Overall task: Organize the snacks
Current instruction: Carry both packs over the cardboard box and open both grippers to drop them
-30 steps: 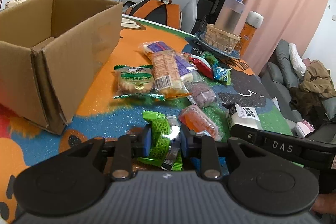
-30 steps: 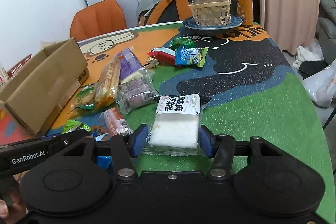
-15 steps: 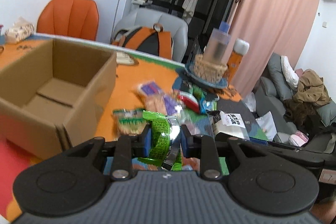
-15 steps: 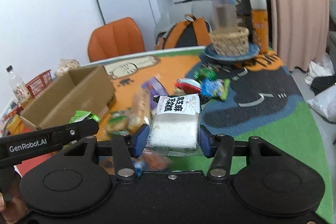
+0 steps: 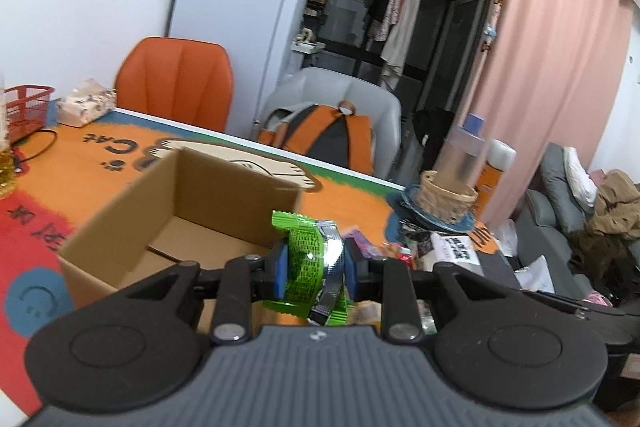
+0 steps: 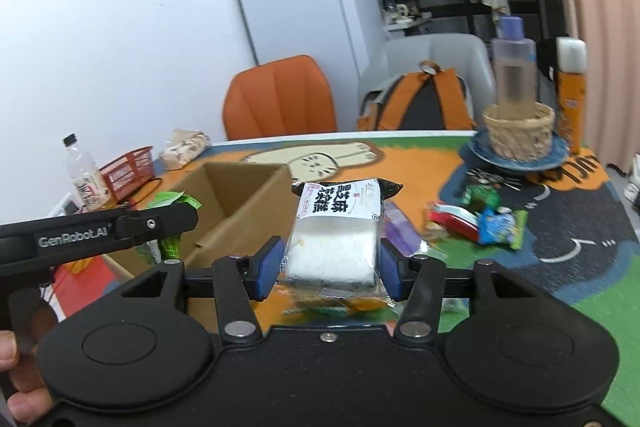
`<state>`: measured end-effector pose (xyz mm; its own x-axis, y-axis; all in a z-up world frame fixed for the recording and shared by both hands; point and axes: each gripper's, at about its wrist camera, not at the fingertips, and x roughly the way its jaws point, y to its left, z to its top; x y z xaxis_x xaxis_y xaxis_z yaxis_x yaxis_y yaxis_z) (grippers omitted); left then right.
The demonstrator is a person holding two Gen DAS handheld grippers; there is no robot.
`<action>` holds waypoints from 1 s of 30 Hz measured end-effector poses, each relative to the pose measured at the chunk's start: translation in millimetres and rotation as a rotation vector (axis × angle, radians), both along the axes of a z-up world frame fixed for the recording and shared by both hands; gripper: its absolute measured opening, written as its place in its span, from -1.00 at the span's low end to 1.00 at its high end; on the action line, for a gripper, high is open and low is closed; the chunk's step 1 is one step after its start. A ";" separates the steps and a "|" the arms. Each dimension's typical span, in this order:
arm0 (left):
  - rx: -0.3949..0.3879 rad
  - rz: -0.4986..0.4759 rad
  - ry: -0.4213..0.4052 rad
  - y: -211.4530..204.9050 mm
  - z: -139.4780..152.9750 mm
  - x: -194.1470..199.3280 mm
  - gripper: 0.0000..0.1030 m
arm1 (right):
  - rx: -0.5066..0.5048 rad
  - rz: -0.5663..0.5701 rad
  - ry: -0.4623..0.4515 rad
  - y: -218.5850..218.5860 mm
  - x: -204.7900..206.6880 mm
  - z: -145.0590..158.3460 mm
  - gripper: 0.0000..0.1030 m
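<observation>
"GenRobot.AI" on the left gripper's arm (image 6: pixel 96 231); "Cat", upside down, on the tablecloth (image 5: pixel 100 147)

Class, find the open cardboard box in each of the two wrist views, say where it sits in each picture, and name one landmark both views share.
Left wrist view: the cardboard box lies left of centre, behind the left tool and its green snack packet.
Right wrist view: the box is left of centre, beyond the white rice cake packet.
Shared landmark: the orange chair behind the table.

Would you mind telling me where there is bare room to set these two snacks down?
The cardboard box floor looks bare. Table is also free on the green patch right of the blue packet. It is crowded between the box and the wicker basket.
</observation>
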<state>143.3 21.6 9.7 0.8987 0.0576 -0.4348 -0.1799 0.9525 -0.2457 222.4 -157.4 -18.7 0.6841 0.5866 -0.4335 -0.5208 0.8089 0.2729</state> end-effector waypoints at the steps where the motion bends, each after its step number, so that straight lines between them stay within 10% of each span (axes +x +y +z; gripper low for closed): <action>1: 0.000 0.007 0.001 5.6 0.9 -0.4 -0.48 | 0.002 0.006 -0.004 3.5 -0.1 1.3 -0.01; 15: -0.028 0.089 0.045 69.4 -0.4 9.5 -0.46 | 0.008 0.067 -0.031 53.2 0.8 17.0 -0.01; 30: 0.009 0.191 0.057 91.9 0.3 -15.2 0.43 | 0.027 0.179 -0.020 102.0 3.7 23.7 0.03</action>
<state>128.2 113.5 10.0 0.8450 0.2293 -0.4830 -0.3712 0.9018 -0.2213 226.1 -55.4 5.0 0.5763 0.7109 -0.4031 -0.6611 0.6955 0.2815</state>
